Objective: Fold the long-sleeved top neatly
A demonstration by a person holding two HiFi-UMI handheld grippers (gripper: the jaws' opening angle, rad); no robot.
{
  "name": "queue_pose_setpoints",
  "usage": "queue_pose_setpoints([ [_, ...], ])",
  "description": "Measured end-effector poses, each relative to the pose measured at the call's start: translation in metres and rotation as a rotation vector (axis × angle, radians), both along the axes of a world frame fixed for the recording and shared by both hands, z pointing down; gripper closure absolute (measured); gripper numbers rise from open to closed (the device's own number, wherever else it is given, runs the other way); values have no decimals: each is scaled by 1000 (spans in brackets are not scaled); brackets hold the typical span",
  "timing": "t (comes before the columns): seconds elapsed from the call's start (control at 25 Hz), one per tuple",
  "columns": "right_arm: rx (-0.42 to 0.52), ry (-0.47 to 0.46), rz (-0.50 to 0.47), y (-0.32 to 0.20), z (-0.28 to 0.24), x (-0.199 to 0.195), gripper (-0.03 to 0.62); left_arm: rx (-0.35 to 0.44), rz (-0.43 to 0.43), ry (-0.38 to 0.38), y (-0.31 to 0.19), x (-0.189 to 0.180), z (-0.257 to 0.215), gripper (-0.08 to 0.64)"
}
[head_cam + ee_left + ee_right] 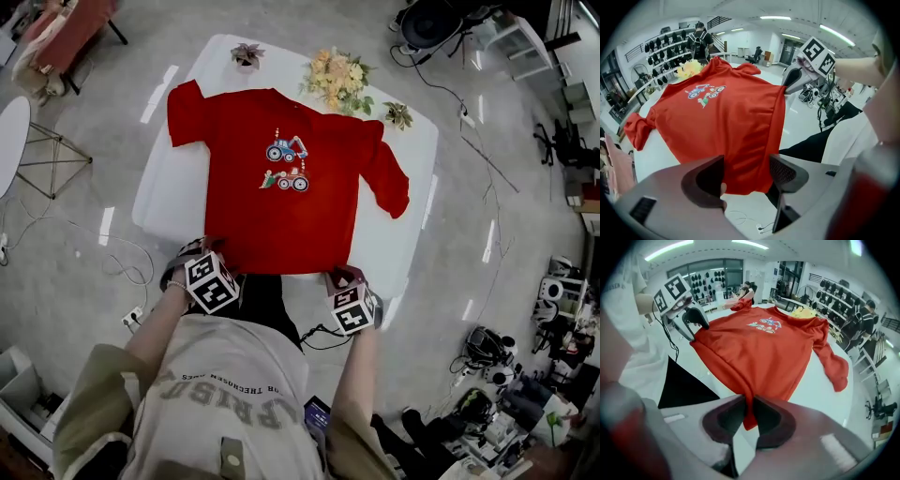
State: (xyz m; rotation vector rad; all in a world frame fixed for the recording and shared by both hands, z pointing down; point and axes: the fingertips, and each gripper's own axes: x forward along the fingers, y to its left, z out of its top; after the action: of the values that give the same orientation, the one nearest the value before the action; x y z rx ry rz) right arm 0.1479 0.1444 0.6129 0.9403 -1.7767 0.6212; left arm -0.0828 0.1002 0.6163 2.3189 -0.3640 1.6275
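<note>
1. nearest the lens, the right gripper (749, 414) has its jaws pressed together on the near corner of the hem (748, 405). a small tongue of red cloth pokes out below the pads.
2. the left gripper (747, 174) has its jaws spread wide. the other hem corner hangs between them, and the pads do not look to be pressing on it, so that side reads as not yet gripped.
3. outward from both grippers, the long-sleeved top (281, 206) lies flat and face up on the white table (398, 239). its hem is at the person's edge and its collar at the far edge. a small vehicle print (287, 161) sits on the chest.
4. one sleeve (187, 111) is bunched at the far left corner of the table. the other sleeve (389, 176) trails down toward the right edge.
5. handling, as a judgement: the cloth looks light, thin and limp, and it puckers at the pinch. it will sag between the two grips and drag on the table rather than hold any shape.
6. the best hold is likely right at the hem corners, with both layers in the bite, and both corners lifted evenly so the fold line stays straight.
7. a bunch of flowers (337, 80) stands just past the collar, close enough for a folded edge to brush it.
</note>
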Motion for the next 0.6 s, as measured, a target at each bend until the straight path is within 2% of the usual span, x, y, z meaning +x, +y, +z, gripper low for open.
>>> queue_pose_setpoints([
  [0.2, -40, -43, -10, 18, 11, -3, 534, -14, -1, -36, 10, -9, 4, 258],
  [0.24, -53, -68, -16, 17, 8, -4, 493, -14, -9, -33, 9, -7, 0, 257],
  [0.32, -61, -141, 6, 10, -4, 3, 333, -17, -50, 5, 5, 3, -15, 256],
  [0.36, -41, -174, 35, 2, -13, 14, 305, -14, -78, 34, 0, 11, -24, 257],
  [0.44, 34, -207, 114, -21, -33, 48, 305, 15, -119, 86, -17, 33, -43, 256],
  [0.6, 172, -151, 266, -77, -52, 137, 305, 94, -145, 151, -62, 96, -62, 257],
])
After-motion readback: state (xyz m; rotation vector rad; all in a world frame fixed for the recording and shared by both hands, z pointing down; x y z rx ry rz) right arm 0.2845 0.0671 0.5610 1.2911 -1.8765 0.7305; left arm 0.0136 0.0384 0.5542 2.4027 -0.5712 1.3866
